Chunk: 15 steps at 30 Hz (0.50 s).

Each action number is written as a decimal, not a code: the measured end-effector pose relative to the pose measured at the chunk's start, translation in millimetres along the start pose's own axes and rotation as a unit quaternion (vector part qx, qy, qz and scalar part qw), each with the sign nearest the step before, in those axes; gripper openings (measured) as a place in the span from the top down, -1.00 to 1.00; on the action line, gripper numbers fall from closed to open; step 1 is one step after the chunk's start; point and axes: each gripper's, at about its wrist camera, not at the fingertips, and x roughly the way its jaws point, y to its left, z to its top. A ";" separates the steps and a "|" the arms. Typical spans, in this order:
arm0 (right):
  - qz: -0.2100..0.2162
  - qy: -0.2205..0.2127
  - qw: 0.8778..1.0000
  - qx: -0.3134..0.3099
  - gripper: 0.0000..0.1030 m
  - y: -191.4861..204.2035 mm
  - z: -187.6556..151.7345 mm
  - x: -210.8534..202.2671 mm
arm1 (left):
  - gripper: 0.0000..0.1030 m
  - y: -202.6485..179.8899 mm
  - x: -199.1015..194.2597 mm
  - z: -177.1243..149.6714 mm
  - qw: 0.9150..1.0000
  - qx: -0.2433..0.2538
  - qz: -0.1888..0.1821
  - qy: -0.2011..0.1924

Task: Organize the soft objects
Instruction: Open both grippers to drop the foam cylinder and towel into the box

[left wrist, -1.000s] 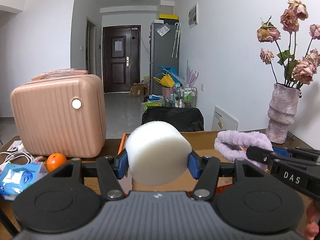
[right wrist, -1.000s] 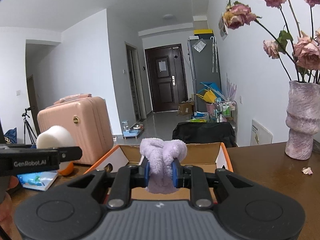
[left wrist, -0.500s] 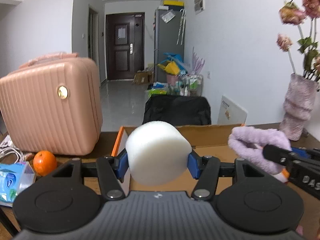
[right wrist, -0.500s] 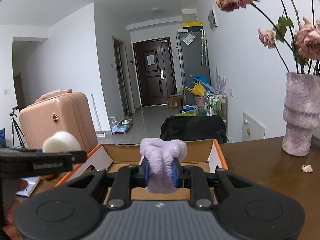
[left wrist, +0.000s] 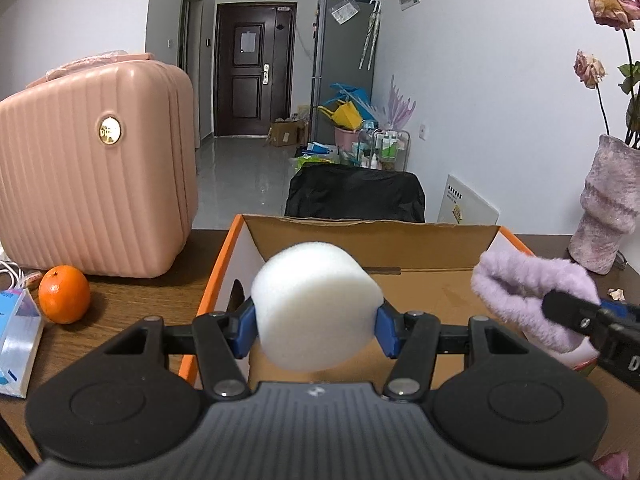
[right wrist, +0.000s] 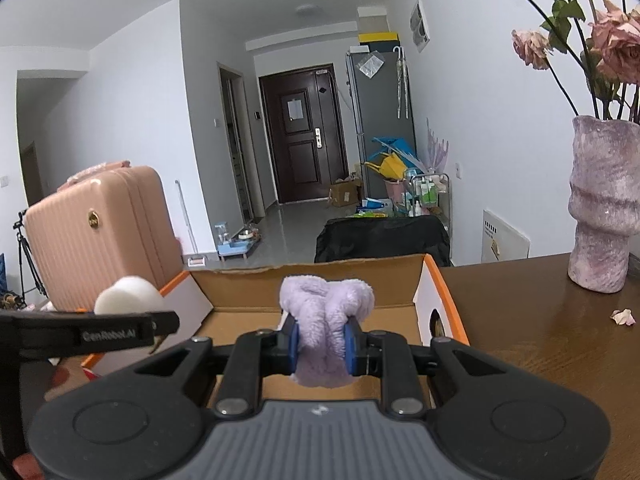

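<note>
My left gripper (left wrist: 316, 330) is shut on a white foam cylinder (left wrist: 316, 304), held over the near left part of an open cardboard box (left wrist: 372, 236) with orange edges. My right gripper (right wrist: 322, 346) is shut on a fluffy lilac cloth (right wrist: 326, 320), squeezed between its blue pads above the same box (right wrist: 320, 280). In the left wrist view the lilac cloth (left wrist: 528, 300) hangs at the right, over the box. In the right wrist view the foam cylinder (right wrist: 128, 296) shows at the left behind the other gripper's black finger.
A pink ribbed suitcase (left wrist: 92, 184) stands left of the box on the brown table (left wrist: 132, 308), with an orange (left wrist: 64, 294) and a tissue pack (left wrist: 16, 340) in front of it. A lilac vase (right wrist: 604, 204) with dried roses stands at the right.
Both grippers have moved forward and down toward the box, which now looks larger and shows more of its inside. Both grips are unchanged.
</note>
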 end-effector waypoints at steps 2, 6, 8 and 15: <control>-0.001 0.005 1.000 -0.003 0.55 1.4 -1.3 2.2 | -0.17 -2.1 0.6 0.1 1.000 0.002 -0.001 -0.002; -0.015 0.012 1.000 -0.011 0.26 4.5 -2.7 5.4 | -0.72 -6.1 1.3 -0.1 1.000 0.011 0.000 0.000; -0.023 0.010 1.000 -0.014 0.10 4.5 -2.3 4.3 | -0.74 -8.2 -1.3 -0.6 1.000 0.015 0.007 -0.009; -0.052 -0.007 0.999 -0.007 -0.90 1.0 -0.1 -6.9 | -1.00 -6.6 -10.3 1.3 0.999 0.009 0.023 -0.028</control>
